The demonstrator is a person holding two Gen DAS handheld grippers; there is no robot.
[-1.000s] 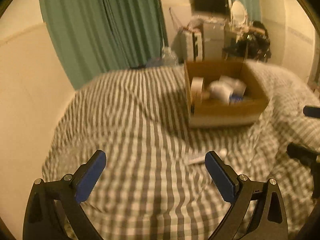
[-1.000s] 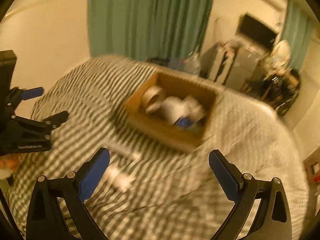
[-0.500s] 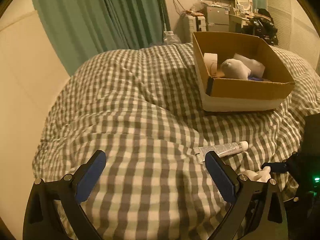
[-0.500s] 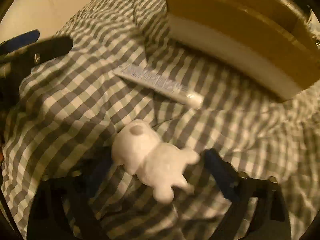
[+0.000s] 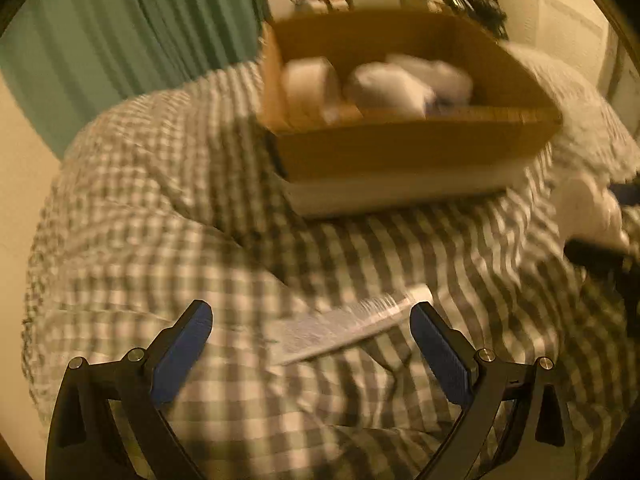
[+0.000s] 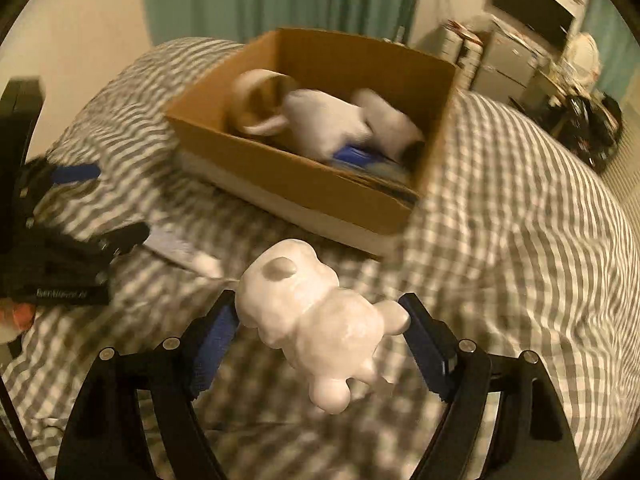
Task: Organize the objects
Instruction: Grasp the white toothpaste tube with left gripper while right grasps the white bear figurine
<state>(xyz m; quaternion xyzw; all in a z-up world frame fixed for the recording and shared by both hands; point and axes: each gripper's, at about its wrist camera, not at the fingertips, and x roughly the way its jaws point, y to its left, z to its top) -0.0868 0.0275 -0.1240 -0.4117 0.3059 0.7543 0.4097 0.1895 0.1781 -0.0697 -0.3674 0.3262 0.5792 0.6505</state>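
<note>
a: what changed?
b: right gripper was wide, now clenched on the white toy, lifted off the checked duvet. so next is the cardboard box, i'd guess.
a: left one?
b: left gripper released, spread over the tube, which lies on the bedding, not gripped.
</note>
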